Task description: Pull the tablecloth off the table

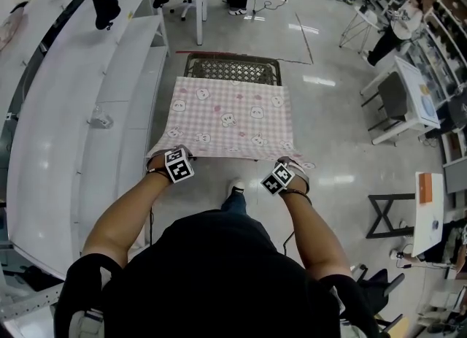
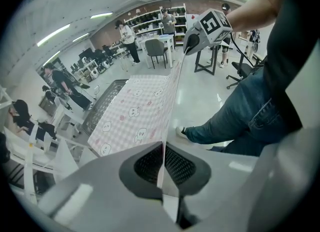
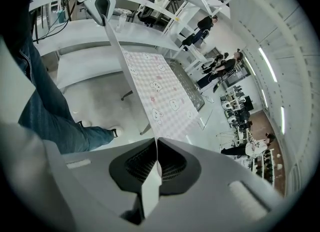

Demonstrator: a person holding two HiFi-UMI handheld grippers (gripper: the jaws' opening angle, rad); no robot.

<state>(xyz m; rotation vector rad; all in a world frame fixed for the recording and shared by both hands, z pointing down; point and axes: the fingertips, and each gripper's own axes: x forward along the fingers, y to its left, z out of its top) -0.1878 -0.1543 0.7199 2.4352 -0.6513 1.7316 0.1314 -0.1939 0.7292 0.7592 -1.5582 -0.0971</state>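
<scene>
At the near edge of the table, both tongs are pinched shut on the pink checked tablecloth (image 1: 230,117), one at each near corner. The left tongs (image 1: 163,154) grip the near-left corner; in their own view the jaws (image 2: 163,163) are closed with only the thin fabric between the ribbed pads. The right tongs (image 1: 292,165) hold the near-right corner the same way, with the cloth's edge sandwiched in the closed jaws (image 3: 156,163).

Between the two the near hem runs taut left to right, and each gripper view shows it as a straight line leading to the other tongs (image 2: 189,43) (image 3: 101,8). From that hem the tablecloth (image 2: 135,110) lies flat and stretches away toward the far end, its cartoon-animal print facing up. Its longer side seems to run near to far, though the angle makes this uncertain. At the far end a strip of dark mesh tabletop (image 1: 232,70) shows uncovered.

A long white curved counter (image 1: 66,110) runs along the left, close beside the table, with a black bag (image 1: 104,2) on it. A white desk (image 1: 416,99) stands well off to the right. The person's shoe (image 1: 235,185) is on the floor just near of the hem.
</scene>
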